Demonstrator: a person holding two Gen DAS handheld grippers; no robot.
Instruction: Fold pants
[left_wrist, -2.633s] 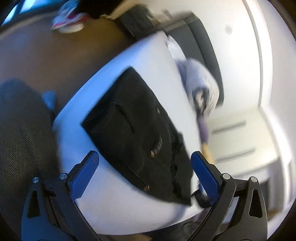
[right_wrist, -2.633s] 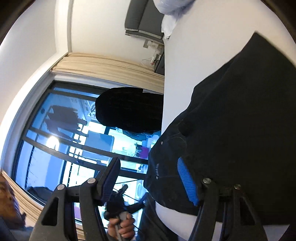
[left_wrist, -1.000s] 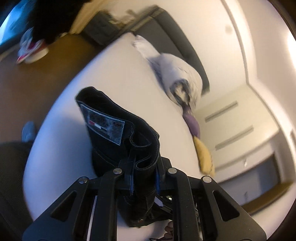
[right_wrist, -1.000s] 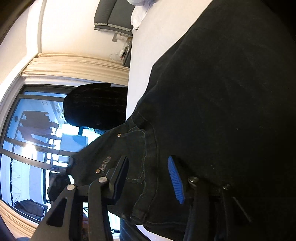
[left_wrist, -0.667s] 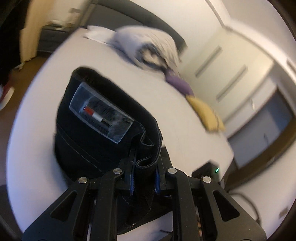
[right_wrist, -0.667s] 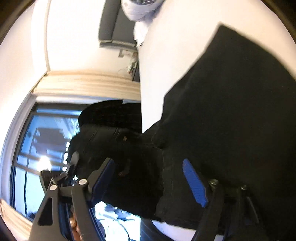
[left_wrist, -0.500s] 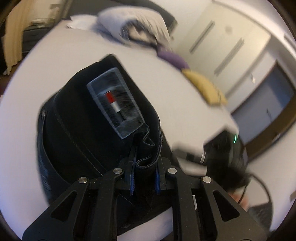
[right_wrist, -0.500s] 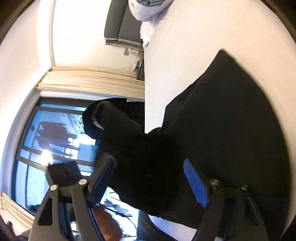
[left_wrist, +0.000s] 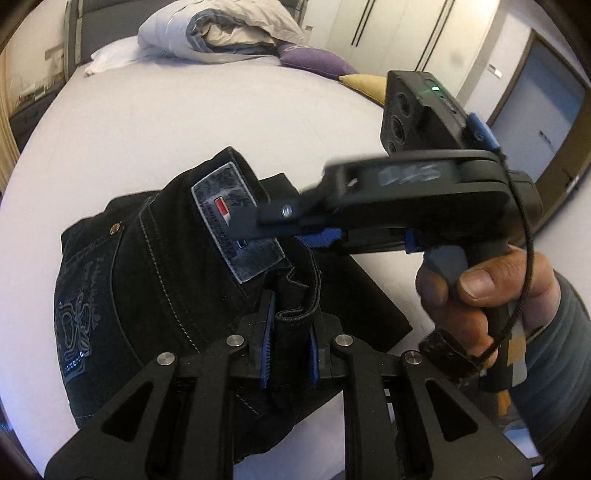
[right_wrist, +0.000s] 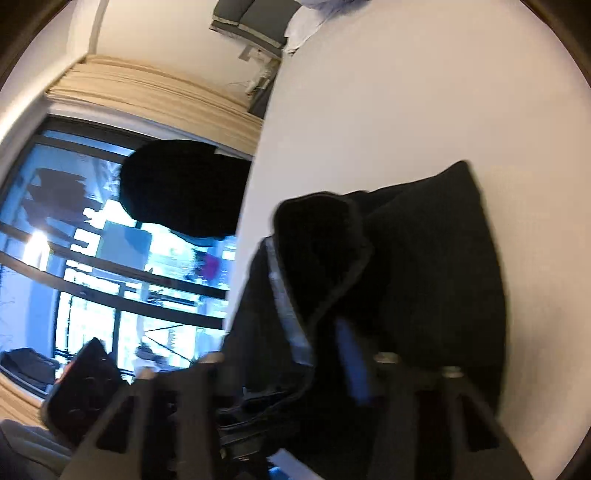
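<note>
Left wrist view: the black jeans (left_wrist: 155, 295) are seen lying partly folded on the white bed (left_wrist: 155, 122), near its edge, with the waistband end raised and its leather brand patch (left_wrist: 236, 218) facing the camera. The left gripper (left_wrist: 288, 336) is clamped tight on a bunched fold of the waistband, denim filling the gap between its blue pads. The right gripper (left_wrist: 314, 236), held in the person's hand (left_wrist: 476, 291), is seen side-on just beyond the patch; its jaws have just been closing, and denim is seen between them in the right wrist view, but whether the pads press on it cannot be told through the blur. A rolled duvet (left_wrist: 218, 29) and cushions lie well apart at the head of the bed. The step in hand is judged to be the carrying over of the waistband half onto the legs. It is best done with both corners kept level, the fabric held taut between them, and the edge laid down squarely before any release, so that no crease is trapped underneath.
</note>
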